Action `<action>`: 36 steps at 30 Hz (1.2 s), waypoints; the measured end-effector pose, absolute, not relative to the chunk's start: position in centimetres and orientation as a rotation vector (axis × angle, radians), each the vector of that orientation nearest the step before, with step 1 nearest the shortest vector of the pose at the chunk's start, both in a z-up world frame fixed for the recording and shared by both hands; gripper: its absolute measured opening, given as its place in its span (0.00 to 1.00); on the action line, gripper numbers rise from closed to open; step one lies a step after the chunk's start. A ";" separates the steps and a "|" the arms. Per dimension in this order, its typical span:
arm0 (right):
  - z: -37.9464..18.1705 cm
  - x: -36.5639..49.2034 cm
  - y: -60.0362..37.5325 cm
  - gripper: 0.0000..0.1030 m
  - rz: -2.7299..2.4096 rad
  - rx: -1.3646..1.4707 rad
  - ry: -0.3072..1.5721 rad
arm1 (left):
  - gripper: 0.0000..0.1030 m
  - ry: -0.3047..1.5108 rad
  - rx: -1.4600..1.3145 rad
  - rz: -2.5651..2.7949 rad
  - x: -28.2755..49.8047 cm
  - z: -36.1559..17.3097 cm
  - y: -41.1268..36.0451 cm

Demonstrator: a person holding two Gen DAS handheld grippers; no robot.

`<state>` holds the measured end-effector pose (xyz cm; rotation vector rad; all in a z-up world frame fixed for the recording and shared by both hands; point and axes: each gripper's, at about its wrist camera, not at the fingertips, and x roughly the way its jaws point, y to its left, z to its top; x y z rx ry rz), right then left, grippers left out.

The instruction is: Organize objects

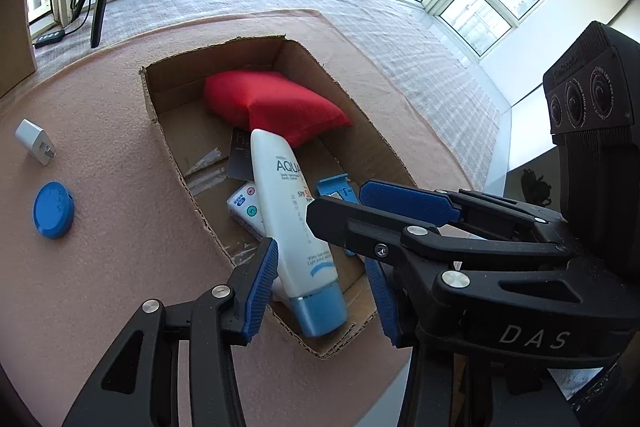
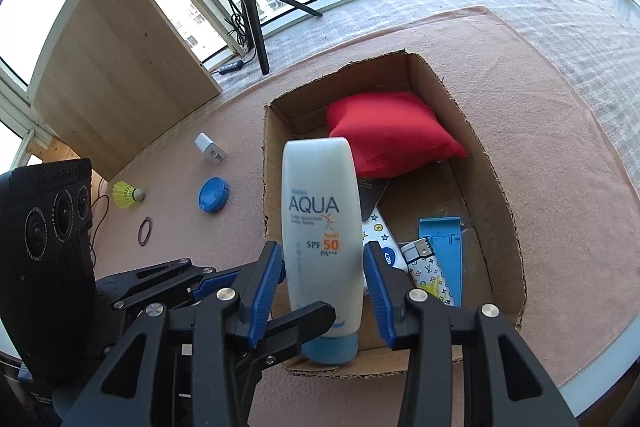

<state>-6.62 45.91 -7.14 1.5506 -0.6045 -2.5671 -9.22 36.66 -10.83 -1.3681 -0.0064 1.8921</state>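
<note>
A white AQUA sunscreen tube (image 1: 288, 211) with a blue cap stands tilted over the near end of an open cardboard box (image 1: 168, 131). Both grippers are around it. My left gripper (image 1: 320, 287) has its blue pads on either side of the cap end, wide apart. My right gripper (image 2: 324, 275) closes its pads on the tube (image 2: 320, 223). The box (image 2: 496, 195) holds a red cushion (image 2: 392, 135), a blue holder (image 2: 440, 251), a patterned pouch (image 2: 432, 279) and a small remote (image 1: 248, 211).
On the pink mat left of the box lie a white charger plug (image 1: 34, 141), a blue round lid (image 1: 53, 209), a yellow shuttlecock (image 2: 126, 194) and a hair tie (image 2: 145, 230). A tripod (image 2: 256, 23) and a wooden panel (image 2: 116, 67) stand behind.
</note>
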 end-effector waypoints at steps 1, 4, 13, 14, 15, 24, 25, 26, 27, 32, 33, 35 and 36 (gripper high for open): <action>-7.0 -6.6 45.9 0.42 -2.575 1.547 -0.599 | 0.47 -0.008 -1.368 1.896 -9.2 -10.8 36.4; -6.8 -6.6 45.6 0.43 -2.597 1.544 -0.571 | 0.47 -0.021 -1.370 1.903 -9.3 -10.6 35.5; -6.6 -6.7 44.2 0.43 -2.576 1.526 -0.562 | 0.47 -0.057 -1.371 1.975 -9.4 -9.8 30.6; -6.6 -6.7 43.8 0.43 -2.573 1.524 -0.558 | 0.47 -0.065 -1.373 1.987 -9.4 -9.7 29.9; -6.6 -6.7 43.5 0.43 -2.570 1.521 -0.551 | 0.47 -0.070 -1.376 2.000 -9.5 -9.7 29.0; -5.9 -6.9 39.6 0.43 -2.558 1.437 -0.482 | 0.47 -0.154 -1.428 2.146 -10.1 -10.1 19.4; -5.8 -7.0 39.1 0.43 -2.559 1.425 -0.479 | 0.47 -0.165 -1.439 2.163 -10.2 -10.3 18.1; -5.7 -7.0 38.8 0.43 -2.560 1.412 -0.485 | 0.47 -0.180 -1.452 2.179 -10.2 -10.4 16.9; -5.7 -7.1 38.5 0.43 -2.562 1.398 -0.496 | 0.47 -0.195 -1.462 2.197 -10.2 -10.7 15.6; -5.9 -7.4 37.2 0.43 -2.561 1.364 -0.559 | 0.47 -0.271 -1.526 2.279 -10.3 -12.0 9.1; -6.0 -7.5 36.7 0.43 -2.554 1.369 -0.562 | 0.47 -0.289 -1.538 2.294 -10.2 -12.2 7.9; -6.3 -7.7 35.8 0.43 -2.535 1.379 -0.553 | 0.47 -0.319 -1.560 2.323 -10.2 -12.8 5.6; -6.4 -7.8 35.2 0.43 -2.523 1.388 -0.542 | 0.47 -0.329 -1.569 2.335 -10.1 -13.1 4.5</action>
